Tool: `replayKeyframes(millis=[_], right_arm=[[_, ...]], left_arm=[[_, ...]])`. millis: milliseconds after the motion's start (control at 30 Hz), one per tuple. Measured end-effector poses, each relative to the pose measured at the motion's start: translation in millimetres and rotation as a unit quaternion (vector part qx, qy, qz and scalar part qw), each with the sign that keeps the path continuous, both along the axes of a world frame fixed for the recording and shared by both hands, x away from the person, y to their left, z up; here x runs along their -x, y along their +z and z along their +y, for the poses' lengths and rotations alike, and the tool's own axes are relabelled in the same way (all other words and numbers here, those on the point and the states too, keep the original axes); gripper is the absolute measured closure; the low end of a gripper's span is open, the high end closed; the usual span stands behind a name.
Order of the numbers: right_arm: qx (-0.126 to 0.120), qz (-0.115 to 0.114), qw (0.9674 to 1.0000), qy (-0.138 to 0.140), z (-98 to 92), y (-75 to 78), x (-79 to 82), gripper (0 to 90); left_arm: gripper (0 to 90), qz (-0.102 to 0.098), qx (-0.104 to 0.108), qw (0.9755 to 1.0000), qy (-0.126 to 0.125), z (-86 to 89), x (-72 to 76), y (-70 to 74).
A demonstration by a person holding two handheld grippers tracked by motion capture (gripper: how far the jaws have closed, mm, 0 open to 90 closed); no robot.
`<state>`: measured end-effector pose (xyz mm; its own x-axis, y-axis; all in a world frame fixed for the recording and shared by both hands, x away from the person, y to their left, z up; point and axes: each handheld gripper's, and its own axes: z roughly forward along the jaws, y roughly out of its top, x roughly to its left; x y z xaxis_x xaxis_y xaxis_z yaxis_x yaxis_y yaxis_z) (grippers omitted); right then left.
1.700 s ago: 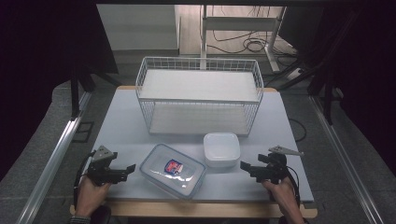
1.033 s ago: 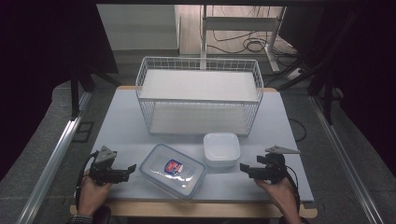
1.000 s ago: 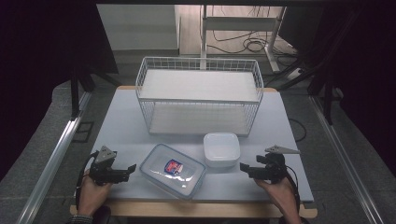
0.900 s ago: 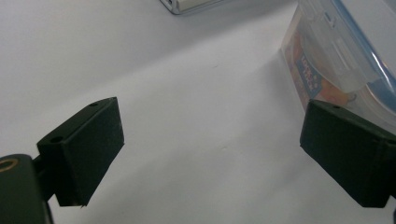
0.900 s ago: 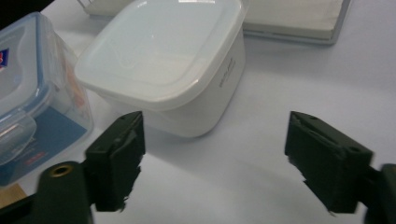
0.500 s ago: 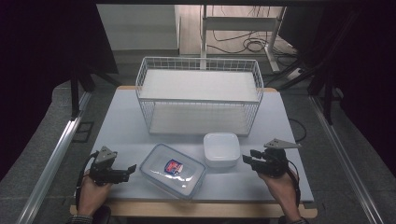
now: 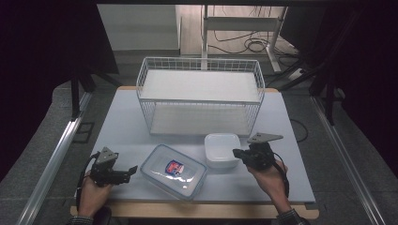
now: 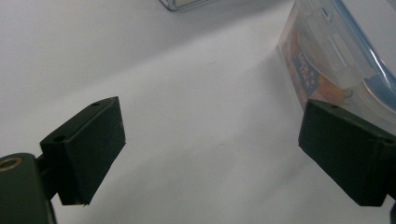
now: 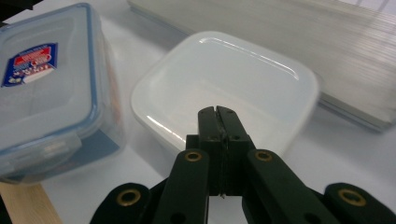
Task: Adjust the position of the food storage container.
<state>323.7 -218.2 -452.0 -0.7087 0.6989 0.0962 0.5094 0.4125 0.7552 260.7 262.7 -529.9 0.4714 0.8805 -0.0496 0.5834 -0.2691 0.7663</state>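
A clear lidded box (image 7: 173, 171) with a blue rim and a red-and-blue label lies at the table's front centre. To its right stands a white square container (image 7: 222, 150). My left gripper (image 7: 131, 169) rests on the table left of the clear box, jaws wide open and empty. In the left gripper view (image 8: 210, 126) the clear box (image 8: 336, 60) sits just past the right pad (image 8: 345, 154). My right gripper (image 7: 238, 153) is shut on nothing at the white container's right edge. In the right gripper view the gripper tips (image 9: 218, 112) hang over the white container (image 9: 224, 88), with the clear box (image 9: 46, 84) at left.
A white wire basket (image 7: 199, 96) with a pale floor stands on the far half of the light table (image 7: 122, 126), directly behind both containers. Its base (image 9: 299, 37) shows beyond the white container in the right gripper view. A wooden table edge (image 7: 197, 211) runs along the front.
My right gripper has moved left and slightly forward, up to the white container. The left gripper and both containers have stayed put.
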Motion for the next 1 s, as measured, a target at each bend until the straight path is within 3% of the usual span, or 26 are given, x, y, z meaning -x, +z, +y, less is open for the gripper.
replayKeyframes(millis=[233, 500, 1000], right_arm=[[0.001, 0.003, 0.9995, 0.032, 33.7, 1.6, -10.5, 89.2], [0.001, 0.007, 0.9987, 0.051, 67.6, -1.5, -24.7, 89.2], [0.019, 0.007, 0.9968, 0.078, 102.5, -10.7, -35.0, 89.2]], left_arm=[[7.3, 0.003, 0.000, 1.0000, -0.001, -0.4, -0.2, -0.6], [7.4, 0.007, 0.001, 1.0000, 0.000, 0.3, -0.4, -0.9], [7.7, 0.009, 0.000, 1.0000, 0.001, 0.5, -0.6, -0.9]])
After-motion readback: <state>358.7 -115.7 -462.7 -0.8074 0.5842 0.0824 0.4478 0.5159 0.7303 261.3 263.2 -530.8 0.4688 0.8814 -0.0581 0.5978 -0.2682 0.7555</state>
